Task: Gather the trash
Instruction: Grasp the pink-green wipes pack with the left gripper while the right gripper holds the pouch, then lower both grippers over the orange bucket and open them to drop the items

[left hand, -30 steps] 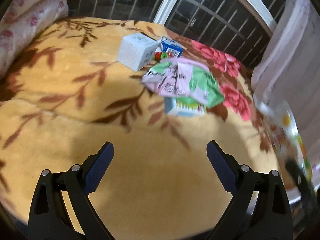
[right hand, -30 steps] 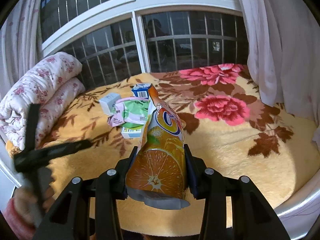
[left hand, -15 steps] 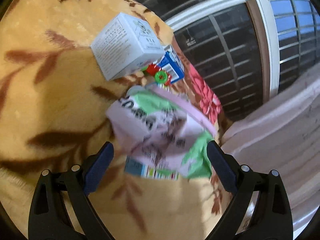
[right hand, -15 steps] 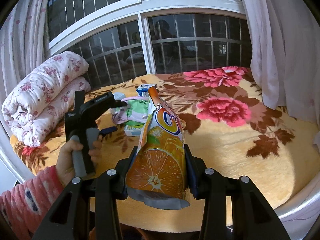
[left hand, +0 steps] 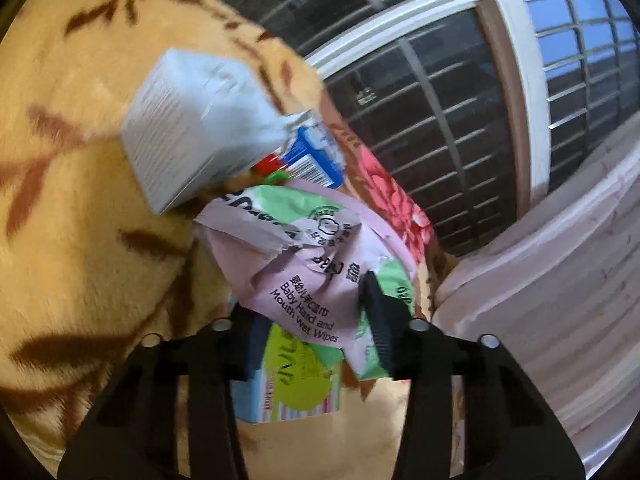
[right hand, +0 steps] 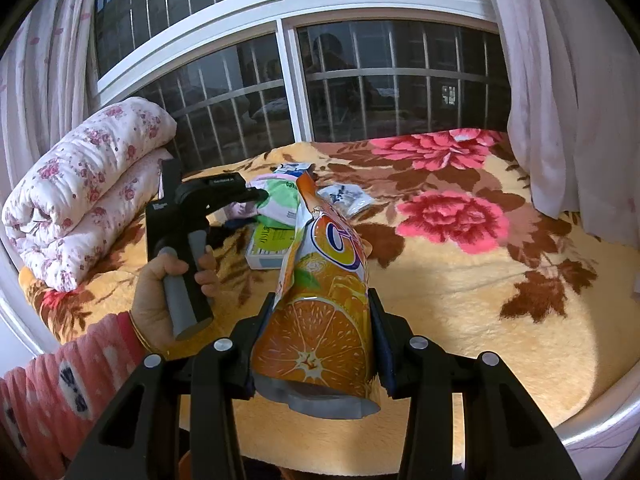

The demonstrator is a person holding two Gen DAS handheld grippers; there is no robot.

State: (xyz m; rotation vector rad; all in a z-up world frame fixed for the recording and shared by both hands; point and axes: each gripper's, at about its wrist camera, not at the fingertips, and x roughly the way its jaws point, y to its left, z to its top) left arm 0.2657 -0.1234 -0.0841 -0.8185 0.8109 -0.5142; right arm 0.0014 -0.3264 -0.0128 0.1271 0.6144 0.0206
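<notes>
Left gripper [left hand: 316, 316] was closing its jaws around a crinkly pink-and-green wet wipes pack [left hand: 308, 256], a soft, wrinkled foil pouch lying on the fuzzy yellow floral blanket [left hand: 80, 216], its long axis running away toward the window. Right gripper [right hand: 316, 332] was clamped on a glossy orange juice pouch [right hand: 324, 304], standing upright, torn top pointing up. White cardboard box [left hand: 192, 128] sat just beside the wipes.

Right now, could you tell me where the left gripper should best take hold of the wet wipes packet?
Probably at the crumpled near end of the wet wipes packet, coming in low over the blanket. That flap sticks up off the flat box beneath. The left gripper is closing around it.
</notes>
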